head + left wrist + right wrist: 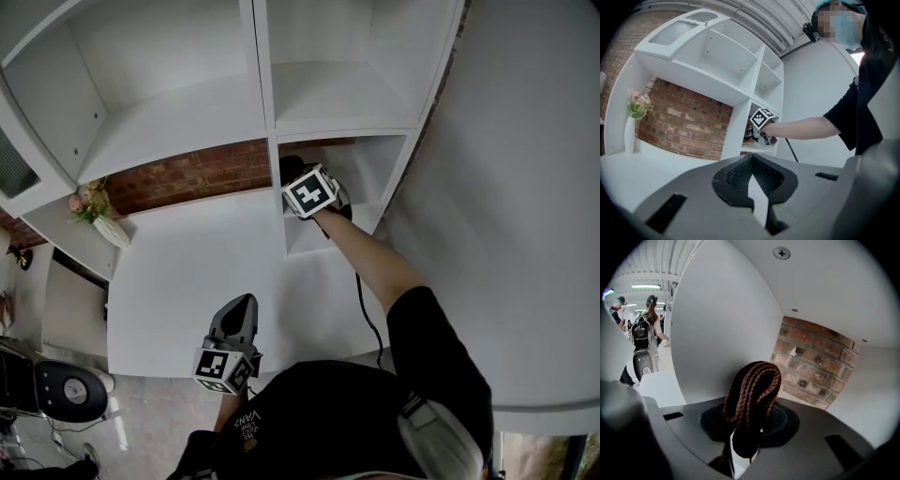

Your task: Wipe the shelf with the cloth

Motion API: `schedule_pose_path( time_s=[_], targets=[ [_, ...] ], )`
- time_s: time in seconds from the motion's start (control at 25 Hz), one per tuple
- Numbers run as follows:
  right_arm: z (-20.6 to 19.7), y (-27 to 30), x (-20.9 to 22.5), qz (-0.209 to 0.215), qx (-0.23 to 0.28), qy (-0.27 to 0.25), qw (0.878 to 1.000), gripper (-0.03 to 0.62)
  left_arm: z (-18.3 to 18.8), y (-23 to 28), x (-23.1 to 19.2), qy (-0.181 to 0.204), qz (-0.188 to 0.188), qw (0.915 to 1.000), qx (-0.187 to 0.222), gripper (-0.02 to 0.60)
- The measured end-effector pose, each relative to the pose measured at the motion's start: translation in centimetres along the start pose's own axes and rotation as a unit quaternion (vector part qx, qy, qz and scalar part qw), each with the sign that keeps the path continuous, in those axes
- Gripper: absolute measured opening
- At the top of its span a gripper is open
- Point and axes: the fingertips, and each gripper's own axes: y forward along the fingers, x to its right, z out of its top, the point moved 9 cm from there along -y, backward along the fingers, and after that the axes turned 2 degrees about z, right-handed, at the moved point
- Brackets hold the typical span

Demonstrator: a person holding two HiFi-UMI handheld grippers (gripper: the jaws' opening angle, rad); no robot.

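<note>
A brown knitted cloth [753,397] stands folded between the jaws of my right gripper [749,420], which is shut on it. That gripper [298,178] reaches into the small lower-right compartment of the white shelf unit [264,103], with the cloth [289,169] dark at the compartment's back left. From the left gripper view, the right gripper [754,136] sits just inside that compartment. My left gripper [247,302] hangs over the white desk top [197,272] near its front edge. Its jaws [752,158] meet at the tips with nothing between them.
A white vase of pink flowers [97,214] stands at the desk's far left, against the brick wall [192,176]. A black cable [367,317] trails under the right forearm. A grey device [66,390] sits on the floor at left. People [644,329] stand in the background.
</note>
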Motion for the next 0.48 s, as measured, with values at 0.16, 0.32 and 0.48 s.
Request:
schedule_pose_path(
  time_s=[0.16,0.32,0.48],
  targets=[
    [-0.7,0.6,-0.3,-0.004,-0.021,-0.009,1.0,0.092,-0.2,-0.9,-0.2,-0.003,0.008,1.0,-0.001,0.006],
    [-1.4,0.5,0.5,-0.033,-0.039,-0.024,0.998,0.092,-0.4,-1.3,-0.5,-0.009,0.015,0.9998,-0.005,0.006],
    [-2.8,-0.4,2.8,-0.08,-0.067,-0.036,0.994,0.092,-0.6,-1.0,-0.4,-0.011,0.005,0.9999,-0.007,0.006]
  ],
)
